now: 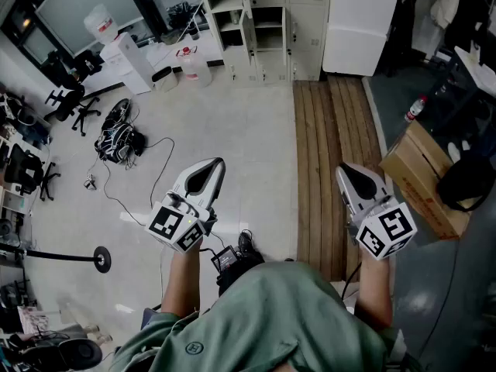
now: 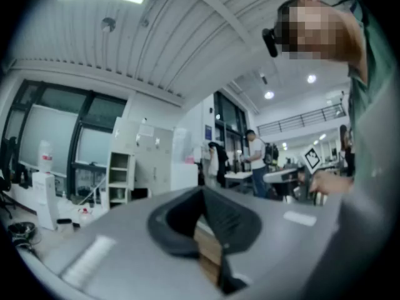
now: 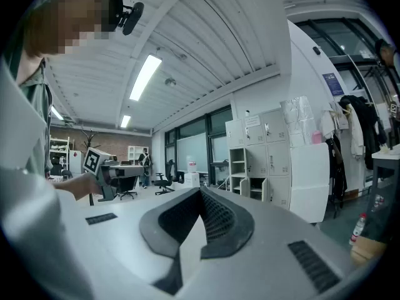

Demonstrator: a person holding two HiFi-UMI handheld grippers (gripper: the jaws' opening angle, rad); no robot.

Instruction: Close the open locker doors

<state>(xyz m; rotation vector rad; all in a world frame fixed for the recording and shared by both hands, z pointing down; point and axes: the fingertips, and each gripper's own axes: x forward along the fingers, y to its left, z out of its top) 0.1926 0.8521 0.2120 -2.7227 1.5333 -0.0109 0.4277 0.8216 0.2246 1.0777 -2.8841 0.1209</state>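
a: where are the lockers [image 1: 267, 22] from where that person [image 1: 271, 316] stands?

b: across the room against the far wall, well apart from both grippers. they're pale grey, several columns side by side. one column shows bare shelves, and next to it an open door [image 1: 249, 33] hangs out beside a dark compartment.

a: anything beside them?

b: a white panel [image 1: 356, 25] stands upright just to their right, in front of the end column. a strip of wooden boards [image 1: 333, 130] runs along the floor [image 1: 232, 130] from the foot of the lockers back toward the person.

a: and the grippers?

b: both held low in front of the body, pointing toward the lockers. the left gripper [image 1: 217, 163] is over the pale floor, the right gripper [image 1: 345, 170] over the right side of the wooden boards.

a: what about the jaws?

b: on the left gripper [image 2: 203, 192] the tips meet with nothing between them. only a sliver of floor shows through the gap lower down. the right gripper [image 3: 200, 192] is the same, tips together and empty, with the lockers [image 3: 262, 161] and that white panel [image 3: 319, 180] far beyond them.

a: what else is on the floor?

b: a cardboard box [image 1: 422, 180] near the right gripper, a bottle [image 1: 415, 108] beyond it, and a tangle of cables [image 1: 118, 139] off to the left.
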